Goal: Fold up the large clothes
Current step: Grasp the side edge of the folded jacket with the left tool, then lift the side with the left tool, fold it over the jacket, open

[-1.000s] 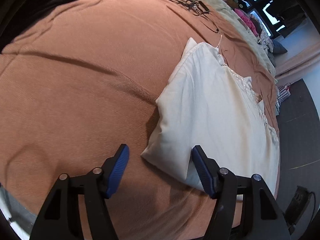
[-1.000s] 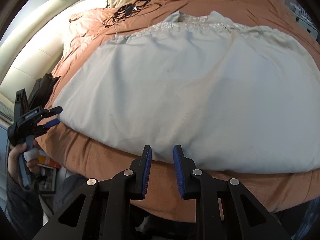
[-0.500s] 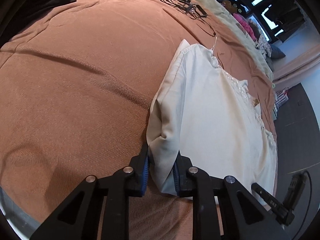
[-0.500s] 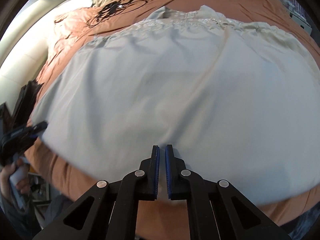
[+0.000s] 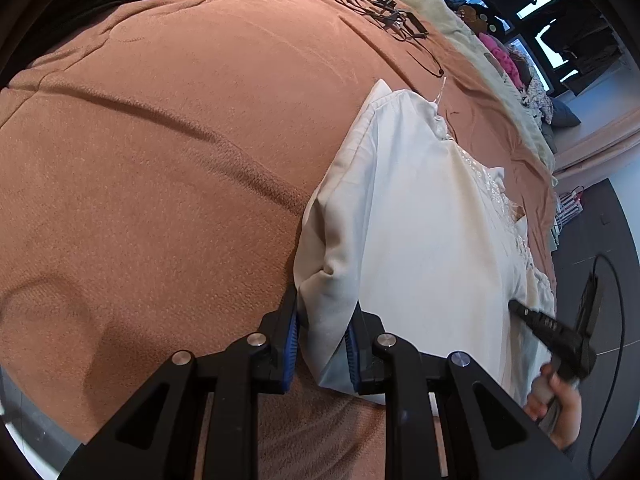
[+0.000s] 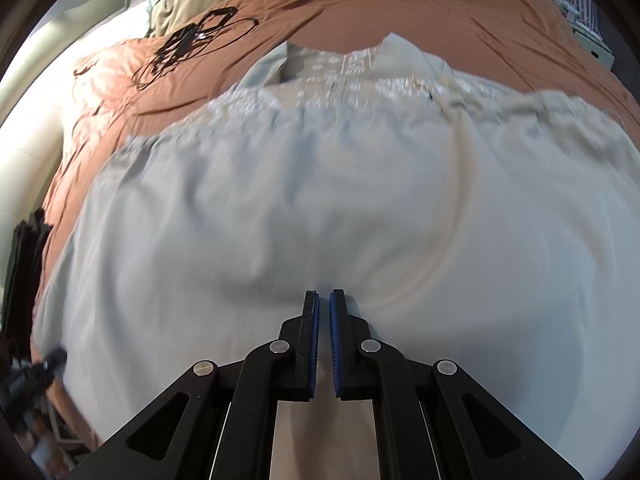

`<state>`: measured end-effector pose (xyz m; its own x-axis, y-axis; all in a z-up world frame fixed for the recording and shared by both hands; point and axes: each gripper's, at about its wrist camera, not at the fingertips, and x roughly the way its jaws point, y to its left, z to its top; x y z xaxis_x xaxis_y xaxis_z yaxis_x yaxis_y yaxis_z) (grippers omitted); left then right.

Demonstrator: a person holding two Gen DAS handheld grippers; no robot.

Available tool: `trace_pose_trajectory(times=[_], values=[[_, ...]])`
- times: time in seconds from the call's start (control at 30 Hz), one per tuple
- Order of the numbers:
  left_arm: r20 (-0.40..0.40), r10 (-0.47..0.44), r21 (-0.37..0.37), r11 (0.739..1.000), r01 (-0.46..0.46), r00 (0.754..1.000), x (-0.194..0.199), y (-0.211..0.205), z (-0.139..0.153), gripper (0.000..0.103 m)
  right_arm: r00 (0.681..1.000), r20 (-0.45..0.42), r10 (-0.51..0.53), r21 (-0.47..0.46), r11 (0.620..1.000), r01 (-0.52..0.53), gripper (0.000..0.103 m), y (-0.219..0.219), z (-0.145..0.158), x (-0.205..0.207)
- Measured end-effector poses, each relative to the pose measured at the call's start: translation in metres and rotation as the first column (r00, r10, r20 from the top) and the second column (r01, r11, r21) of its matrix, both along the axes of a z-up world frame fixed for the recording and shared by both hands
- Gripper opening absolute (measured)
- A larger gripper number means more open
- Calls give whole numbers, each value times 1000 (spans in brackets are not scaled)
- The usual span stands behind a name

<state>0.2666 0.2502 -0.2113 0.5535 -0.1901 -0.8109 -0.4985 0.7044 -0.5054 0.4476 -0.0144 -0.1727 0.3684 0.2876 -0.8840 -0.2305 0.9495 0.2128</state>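
Now the left gripper (image 5: 322, 344) has its fingers clenched on a thick corner of the white garment (image 5: 420, 216) at the near edge of the bed (image 5: 160, 160). The right gripper (image 6: 324, 340) is nearly closed on the same hem further along, though blur makes the bite hard to judge. If that pinch is shallow, the cloth may slip as the fold is lifted, leaving one side sagging. A second ago the left fingers stood wide around the corner and the right ones hung short of the hem.
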Motion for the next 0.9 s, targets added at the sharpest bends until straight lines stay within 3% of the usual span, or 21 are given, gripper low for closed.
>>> trace_pose_trajectory(times=[0.53,0.6,0.83,0.87,0.9], values=[[-12,20,19,1000,-19,1000,6,-5,-9,22,1000,10,22,-31,999,-22,5,22,-4,78],[-8,19,19,1000,-19,1000,6,-5,-8,22,1000,-10,27,-28,999,-27,5,20,2,77],[15,23,9,1000,-23,1000,3,-4,3,19,997,55,59,10,998,-60,8,1,42,23],[24,21,8,1000,-22,999,2,-4,7,19,997,55,60,16,998,-61,10,-2,45,16],[37,20,6,1000,-20,999,1,-4,12,18,997,54,61,23,998,-63,20,-6,47,8]])
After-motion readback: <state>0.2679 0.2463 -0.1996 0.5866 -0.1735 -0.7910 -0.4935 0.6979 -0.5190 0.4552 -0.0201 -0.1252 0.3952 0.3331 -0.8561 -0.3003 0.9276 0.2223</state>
